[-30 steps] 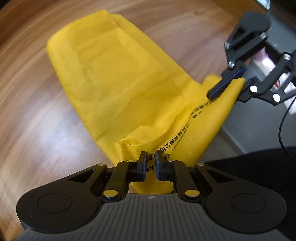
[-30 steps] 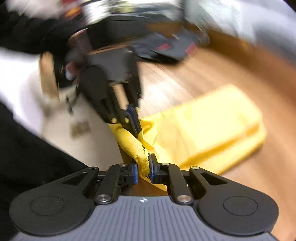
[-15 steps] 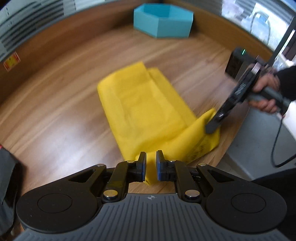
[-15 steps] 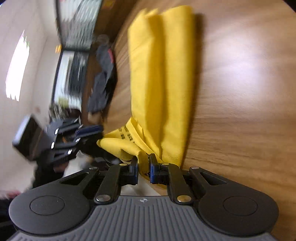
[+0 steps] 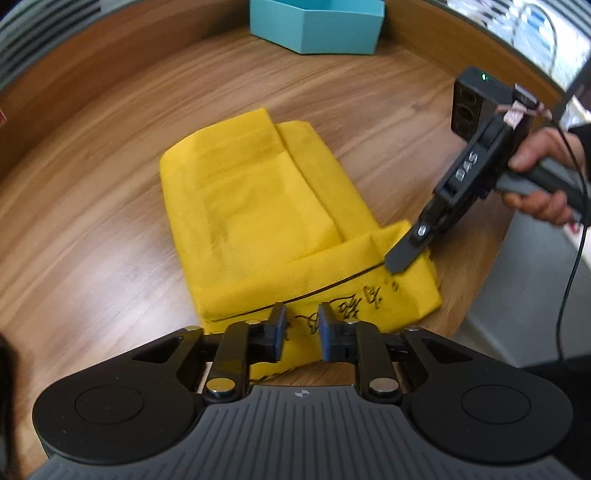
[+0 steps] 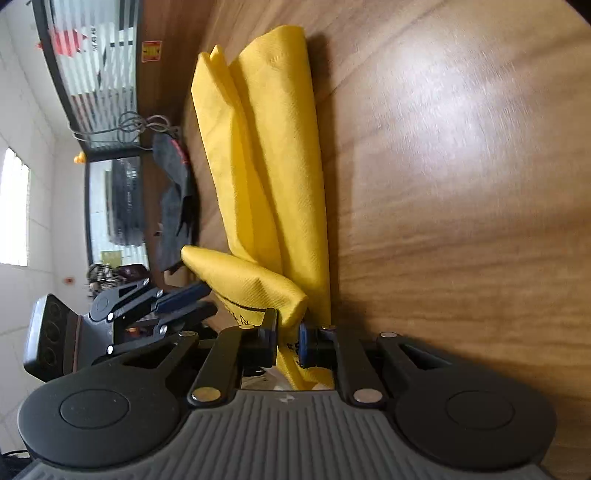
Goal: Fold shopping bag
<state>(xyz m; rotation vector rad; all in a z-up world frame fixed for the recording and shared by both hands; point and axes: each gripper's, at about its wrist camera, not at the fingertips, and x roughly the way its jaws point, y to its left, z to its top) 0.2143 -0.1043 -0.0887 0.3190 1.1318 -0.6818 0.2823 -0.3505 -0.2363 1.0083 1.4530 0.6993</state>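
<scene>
Yellow non-woven shopping bag (image 5: 258, 218) lies folded into a long strip on a wooden table (image 5: 92, 221), running from the near edge toward the far side, where a teal box (image 5: 317, 22) stands well apart from it. On the left, dark fabric (image 6: 177, 206) lies near the table's edge. The bag's near end, printed with black lettering, is turned up and folded back over the strip.

Near and slightly left, the left gripper (image 5: 301, 326) hovers over that printed end; its jaws have just been opening and now stand apart, with cloth under the gap but not pinched. To the right, the right gripper (image 6: 288, 339), held by a person's hand (image 5: 539, 184), is clamped on the right corner of the same folded end.

Judged from this, the step in hand is laying the near end flat. To do it well, the right gripper should lower its corner until the cloth rests on the strip, keep the near edges square with the strip's sides, and release only once the fold lies flat, so the springy fabric does not lift back.
</scene>
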